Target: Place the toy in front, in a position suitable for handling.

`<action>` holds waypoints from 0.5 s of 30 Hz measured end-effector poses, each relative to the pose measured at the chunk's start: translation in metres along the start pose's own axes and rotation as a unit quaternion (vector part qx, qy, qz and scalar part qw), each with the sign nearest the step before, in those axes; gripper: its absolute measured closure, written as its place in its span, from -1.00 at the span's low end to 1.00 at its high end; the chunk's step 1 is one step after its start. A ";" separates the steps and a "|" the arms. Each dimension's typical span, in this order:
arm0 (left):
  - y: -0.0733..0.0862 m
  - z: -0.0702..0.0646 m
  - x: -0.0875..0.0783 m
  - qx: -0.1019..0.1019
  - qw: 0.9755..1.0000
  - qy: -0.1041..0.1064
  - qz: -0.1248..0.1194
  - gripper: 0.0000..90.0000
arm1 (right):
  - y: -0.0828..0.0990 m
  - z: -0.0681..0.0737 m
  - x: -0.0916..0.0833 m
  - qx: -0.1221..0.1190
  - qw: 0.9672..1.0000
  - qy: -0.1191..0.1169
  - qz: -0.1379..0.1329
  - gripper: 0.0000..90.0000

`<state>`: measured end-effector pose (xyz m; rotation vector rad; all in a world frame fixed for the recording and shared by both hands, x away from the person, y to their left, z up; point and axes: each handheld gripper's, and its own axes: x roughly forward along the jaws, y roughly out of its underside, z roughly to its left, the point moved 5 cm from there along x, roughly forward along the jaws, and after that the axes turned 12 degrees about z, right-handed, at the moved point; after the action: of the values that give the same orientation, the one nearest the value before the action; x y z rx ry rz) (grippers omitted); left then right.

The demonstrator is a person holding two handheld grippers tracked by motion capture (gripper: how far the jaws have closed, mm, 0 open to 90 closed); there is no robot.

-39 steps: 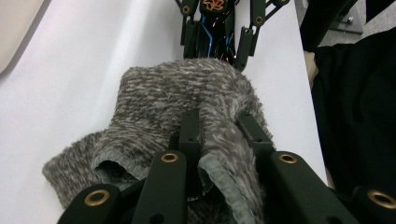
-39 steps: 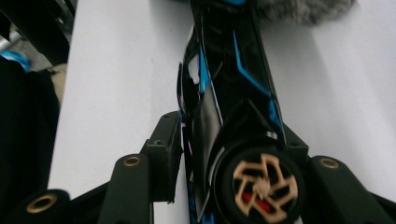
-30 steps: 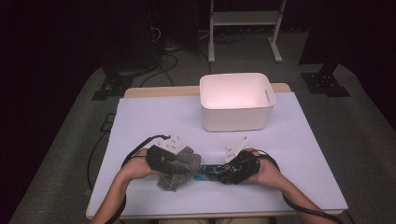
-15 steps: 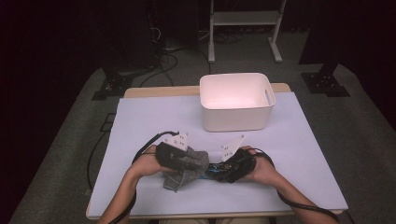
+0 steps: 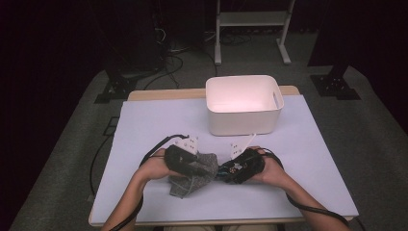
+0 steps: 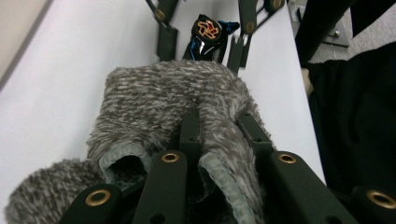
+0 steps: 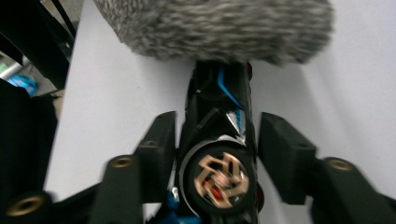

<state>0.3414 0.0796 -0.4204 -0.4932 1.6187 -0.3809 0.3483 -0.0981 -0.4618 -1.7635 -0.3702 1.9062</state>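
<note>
A grey fuzzy sock (image 5: 191, 182) lies near the table's front edge, and my left gripper (image 5: 204, 169) is shut on its cuff. In the left gripper view the sock (image 6: 173, 98) bunches over the jaws, with a fold of the cuff pinched between the left gripper (image 6: 219, 128). My right gripper (image 5: 228, 170) points left, shut on a black and blue toy (image 5: 222, 169) with a gold emblem. In the right gripper view the toy (image 7: 217, 135) sits between the right gripper (image 7: 219, 129), its far end against the sock (image 7: 215, 28). The toy (image 6: 208, 32) faces the sock's far end.
A white plastic bin (image 5: 243, 103) stands behind the hands at the table's back middle. A pale lilac cover (image 5: 144, 125) spreads over the table. Cables trail from both grippers toward the front edge. A dark floor with stands surrounds the table.
My left gripper has carried the sock to the right, up against the toy's end. The right gripper has stayed about where it was.
</note>
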 end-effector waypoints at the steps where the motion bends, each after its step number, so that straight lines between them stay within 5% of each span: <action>1: 0.000 -0.001 0.000 0.002 1.000 0.000 0.002 0.67 | 0.001 0.000 -0.002 0.003 1.000 -0.002 -0.001 -0.10; 6: 0.004 -0.012 0.003 0.013 1.000 0.007 0.016 0.67 | 0.002 0.008 0.002 0.003 1.000 -0.004 0.011 -0.23; 15: 0.006 -0.019 0.005 0.018 1.000 0.001 0.022 0.66 | 0.002 0.021 0.004 -0.005 0.999 0.034 0.019 -0.38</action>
<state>0.3218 0.0813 -0.4258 -0.4299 1.6181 -0.3779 0.3276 -0.0944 -0.4637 -1.8496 -0.3239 1.8675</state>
